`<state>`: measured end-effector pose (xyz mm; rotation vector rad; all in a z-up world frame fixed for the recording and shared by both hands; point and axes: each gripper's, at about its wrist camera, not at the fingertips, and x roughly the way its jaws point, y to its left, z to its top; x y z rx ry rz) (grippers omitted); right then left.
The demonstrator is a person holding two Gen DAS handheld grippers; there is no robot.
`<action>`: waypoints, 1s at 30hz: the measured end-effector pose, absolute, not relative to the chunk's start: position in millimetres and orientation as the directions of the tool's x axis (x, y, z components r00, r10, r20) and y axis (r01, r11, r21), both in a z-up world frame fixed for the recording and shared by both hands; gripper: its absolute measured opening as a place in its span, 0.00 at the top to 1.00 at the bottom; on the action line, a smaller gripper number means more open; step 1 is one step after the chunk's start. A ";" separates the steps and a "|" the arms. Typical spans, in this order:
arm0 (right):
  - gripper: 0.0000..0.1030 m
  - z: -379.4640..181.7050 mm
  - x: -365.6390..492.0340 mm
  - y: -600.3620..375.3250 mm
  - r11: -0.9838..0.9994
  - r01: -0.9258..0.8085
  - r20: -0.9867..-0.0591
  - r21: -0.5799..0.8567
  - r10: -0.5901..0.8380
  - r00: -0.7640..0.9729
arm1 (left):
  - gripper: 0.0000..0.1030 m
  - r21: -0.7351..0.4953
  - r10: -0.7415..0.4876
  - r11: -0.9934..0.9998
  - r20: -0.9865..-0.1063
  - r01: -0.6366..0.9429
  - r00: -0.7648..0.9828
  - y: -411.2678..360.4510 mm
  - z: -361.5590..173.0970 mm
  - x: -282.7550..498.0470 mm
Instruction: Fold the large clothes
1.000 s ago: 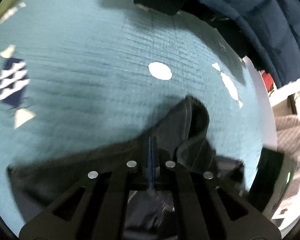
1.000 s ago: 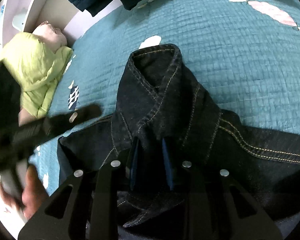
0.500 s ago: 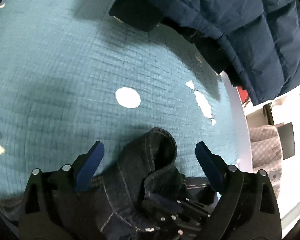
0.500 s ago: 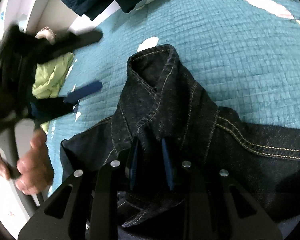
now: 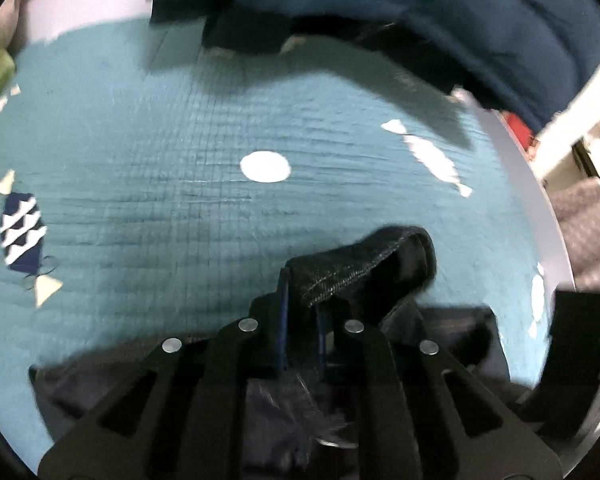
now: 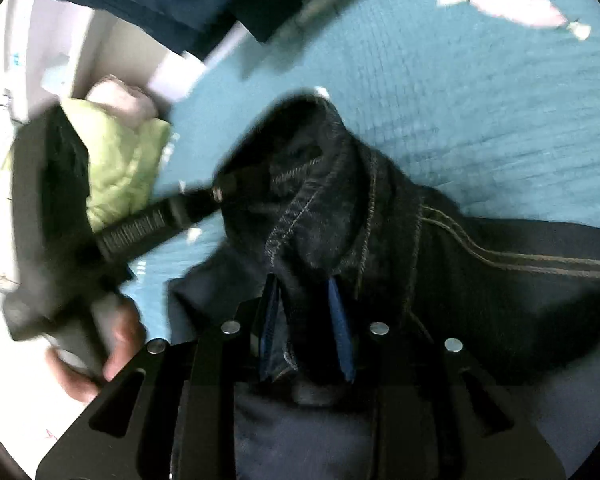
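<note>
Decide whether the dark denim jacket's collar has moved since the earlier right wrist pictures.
Yes. The dark denim jacket's collar has been lifted off the teal quilted bedspread, bunching up between the right gripper and left gripper.

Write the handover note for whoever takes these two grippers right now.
Left gripper: jaws have just been closing, now clamped on a fold of the dark denim jacket near its collar.
Right gripper: shut on a thicker bunch of the same jacket, just below the collar.
Jacket: collar end raised off the teal quilt, the rest spread toward the right in the right wrist view.
Done: both grips taken.
Left: no fold visible yet; lay it flat and fold.
</note>
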<state>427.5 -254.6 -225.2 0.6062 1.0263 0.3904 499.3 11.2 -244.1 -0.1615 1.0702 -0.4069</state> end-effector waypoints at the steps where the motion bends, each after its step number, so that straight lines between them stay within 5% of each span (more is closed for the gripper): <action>1: 0.75 -209.7 417.7 -263.2 0.775 -0.042 -0.653 0.630 0.559 0.511 | 0.91 -0.326 -0.407 0.911 -0.812 0.254 0.419 10.4 -241.7 492.5; 6: 0.75 -173.2 428.2 -282.1 0.837 -0.021 -0.665 0.546 0.449 0.596 | 0.91 -0.336 -0.428 0.898 -0.815 0.283 0.391 12.7 -250.9 459.3; 15: 0.77 -209.5 476.1 -233.0 0.861 -0.091 -0.783 0.501 0.496 0.375 | 0.91 -0.294 -0.416 0.888 -0.842 0.354 0.345 -0.5 -270.5 415.9; 21: 0.78 -216.9 417.8 -216.5 0.938 -0.203 -0.881 0.282 0.337 0.332 | 0.86 -0.347 -0.448 0.883 -0.825 0.317 0.345 25.7 -265.5 412.1; 25: 0.78 -245.7 404.9 -225.1 0.923 -0.176 -0.887 0.341 0.378 0.264 | 0.79 -0.376 -0.457 0.884 -0.818 0.278 0.348 31.6 -248.7 414.6; 30: 0.77 -262.7 394.6 -232.1 0.905 -0.127 -0.866 0.406 0.425 0.263 | 0.77 -0.242 -0.350 0.917 -0.869 0.319 0.349 14.5 -240.9 398.6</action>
